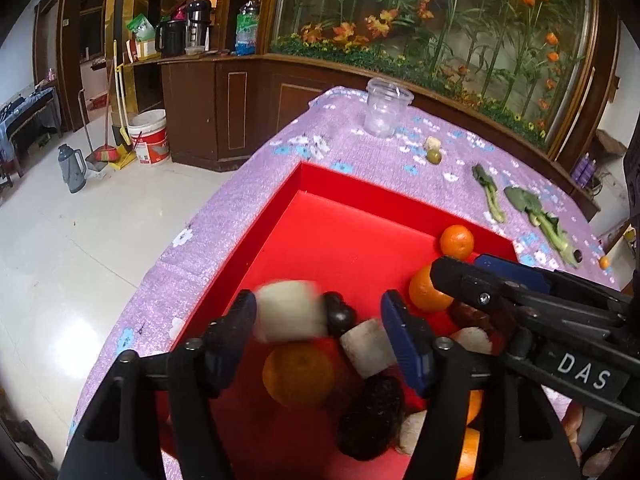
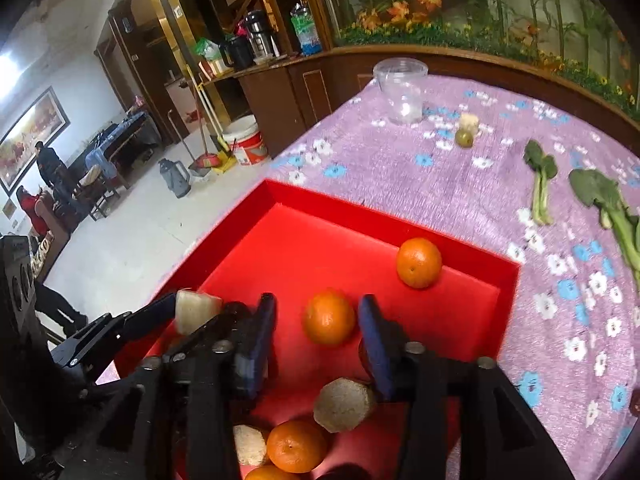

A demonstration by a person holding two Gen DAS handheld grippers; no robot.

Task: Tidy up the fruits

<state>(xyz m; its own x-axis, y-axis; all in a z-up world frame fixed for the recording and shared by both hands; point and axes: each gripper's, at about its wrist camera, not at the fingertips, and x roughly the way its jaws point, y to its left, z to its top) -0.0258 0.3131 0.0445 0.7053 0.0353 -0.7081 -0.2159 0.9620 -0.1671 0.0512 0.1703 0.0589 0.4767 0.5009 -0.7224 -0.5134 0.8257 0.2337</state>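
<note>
Purple flowered cloth covers the worktop point(image 1: 248, 200); nearest, the left hand-held gripper point(image 1: 318, 322) stands apart, a pale chunk point(image 1: 290, 312) blurred between its pads over the red tray point(image 1: 360, 200); the right hand-held gripper point(image 2: 316, 330) gapes, an orange point(image 2: 329, 317) just ahead.

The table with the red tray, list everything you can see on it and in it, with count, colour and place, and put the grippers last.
tray: one, red, near edge of the tablecloth
oranges: at least four, orange, inside the tray
white chunks: several, off-white, in the tray; one blurred between the left gripper's fingers
dark fruits: at least two, dark brown, near end of the tray
cup: one, clear, far end of the tablecloth
small green fruit: one, beside a pale chunk, past the tray
leafy stalks: two, green, right of the tray
tablecloth: purple, flowered
left gripper: open, over the tray
right gripper: open, over the tray
</note>
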